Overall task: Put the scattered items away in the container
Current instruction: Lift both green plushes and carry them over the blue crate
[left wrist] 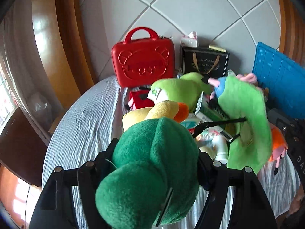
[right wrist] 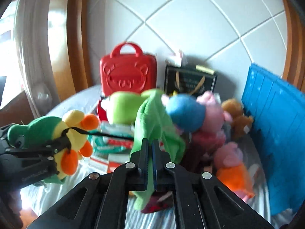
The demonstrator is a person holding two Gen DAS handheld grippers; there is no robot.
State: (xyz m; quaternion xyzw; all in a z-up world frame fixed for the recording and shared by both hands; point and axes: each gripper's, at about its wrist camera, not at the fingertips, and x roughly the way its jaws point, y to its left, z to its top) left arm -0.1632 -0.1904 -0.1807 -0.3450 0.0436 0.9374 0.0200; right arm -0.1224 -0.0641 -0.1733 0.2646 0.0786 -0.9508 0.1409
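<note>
Left-wrist view shows the left gripper (left wrist: 152, 171) clenched around a dark green and yellow plush toy with orange feet (left wrist: 152, 162), whose black cord (left wrist: 219, 123) runs across to a light green fleece cloth (left wrist: 246, 114); pulling the two apart could snag it and drag boxes off the pile. To the right, the right gripper (right wrist: 151, 152) pinches that cloth tightly, both tilted down over the striped bedsheet (left wrist: 85, 124), the blue plastic crate (right wrist: 276, 124) standing at far right.

Both wrist views — close, downward, perhaps sharing toy pile (left wrist: 190, 103).
</note>
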